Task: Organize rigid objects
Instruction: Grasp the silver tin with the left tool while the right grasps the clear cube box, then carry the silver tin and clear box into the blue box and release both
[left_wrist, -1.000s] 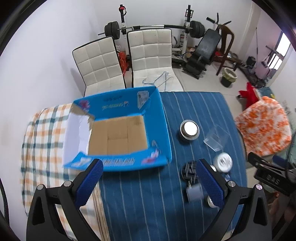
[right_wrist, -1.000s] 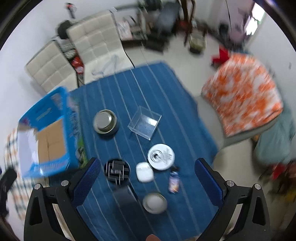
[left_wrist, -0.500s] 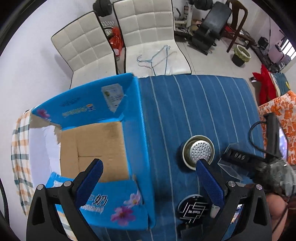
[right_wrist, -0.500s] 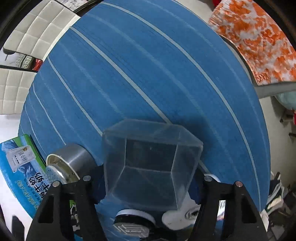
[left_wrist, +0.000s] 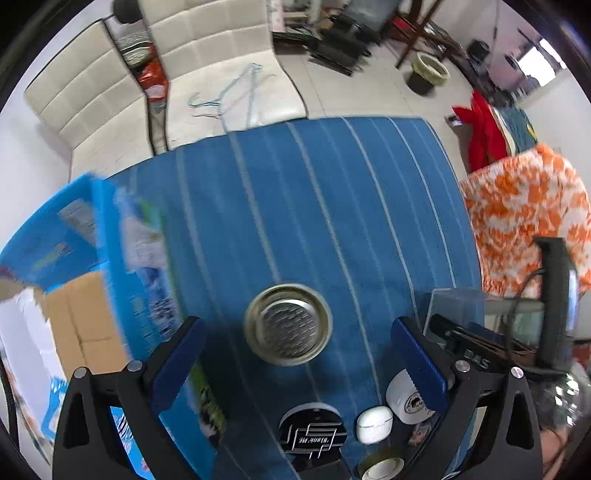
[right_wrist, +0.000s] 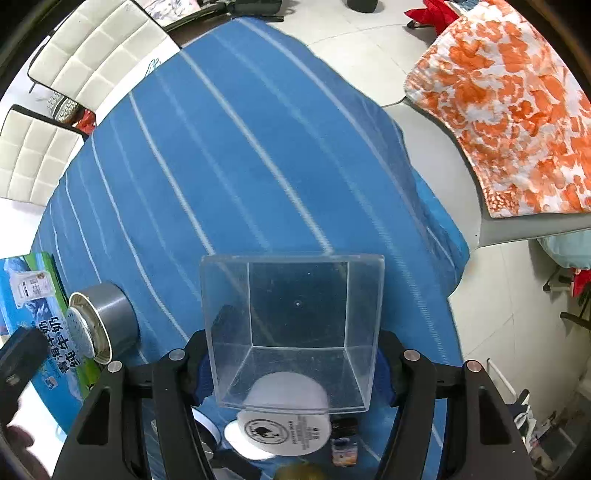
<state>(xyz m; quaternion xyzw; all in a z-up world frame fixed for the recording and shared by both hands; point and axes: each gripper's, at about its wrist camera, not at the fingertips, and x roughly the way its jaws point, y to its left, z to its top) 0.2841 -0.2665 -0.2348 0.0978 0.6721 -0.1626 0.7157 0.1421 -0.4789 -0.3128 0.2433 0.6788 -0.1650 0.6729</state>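
My right gripper (right_wrist: 291, 363) is shut on a clear plastic box (right_wrist: 291, 328) and holds it above the blue striped tablecloth (right_wrist: 240, 155). My left gripper (left_wrist: 295, 363) is open, its blue pads either side of a round metal tin (left_wrist: 288, 324) that stands on the cloth. The tin also shows in the right wrist view (right_wrist: 98, 325), tilted on its side in that view. The clear box shows at the right of the left wrist view (left_wrist: 458, 306). An open blue cardboard box (left_wrist: 88, 295) stands at the table's left.
Near the front edge lie a black round case (left_wrist: 314, 432), a small white case (left_wrist: 373, 428), a white round lid (left_wrist: 410, 400) and a tape roll (left_wrist: 380, 467). White chairs (left_wrist: 207, 74) stand behind the table. An orange patterned cloth (right_wrist: 509, 110) lies right.
My left gripper has swung right from above the blue box to over the metal tin. My right gripper closed on the clear box and has lifted it off the cloth.
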